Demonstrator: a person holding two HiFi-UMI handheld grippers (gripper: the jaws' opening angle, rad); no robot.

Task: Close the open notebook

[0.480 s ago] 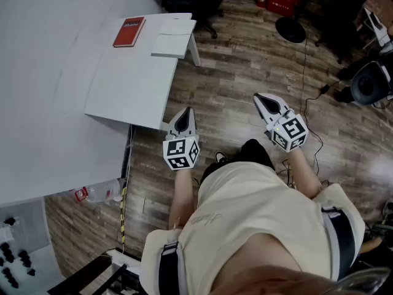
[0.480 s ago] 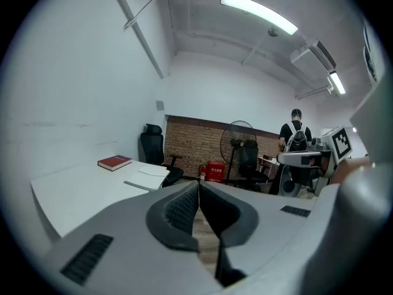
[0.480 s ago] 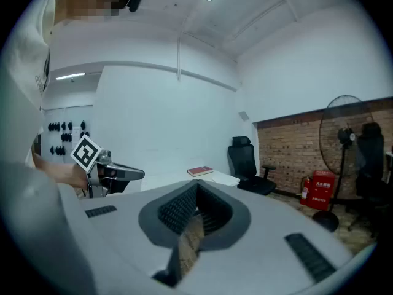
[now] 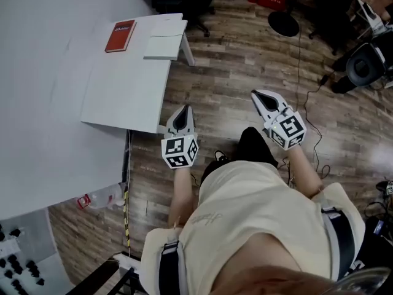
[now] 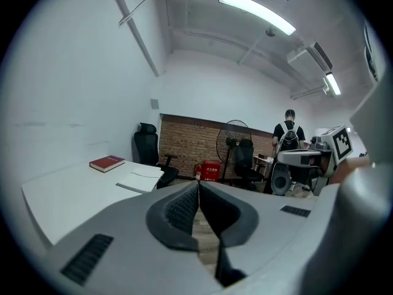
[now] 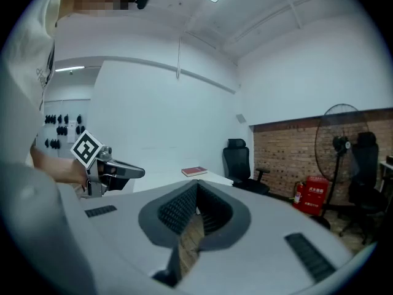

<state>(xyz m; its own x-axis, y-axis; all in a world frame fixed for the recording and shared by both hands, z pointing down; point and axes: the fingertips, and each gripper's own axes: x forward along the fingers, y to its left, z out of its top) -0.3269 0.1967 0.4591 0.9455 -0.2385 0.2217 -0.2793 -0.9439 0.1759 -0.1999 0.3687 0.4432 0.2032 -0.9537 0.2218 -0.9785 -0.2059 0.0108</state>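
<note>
One white notebook [image 4: 166, 39] lies open at the far end of the table [image 4: 123, 91], just beside a red book [image 4: 120, 35] — well ahead of both pairs of jaws and off to their left. The left gripper [image 4: 183, 110] hangs just off the table's near corner, jaws pressed together on nothing. The right gripper [image 4: 258, 95] hangs over the wooden floor [image 4: 233, 60] — jaws likewise together, empty.
</note>
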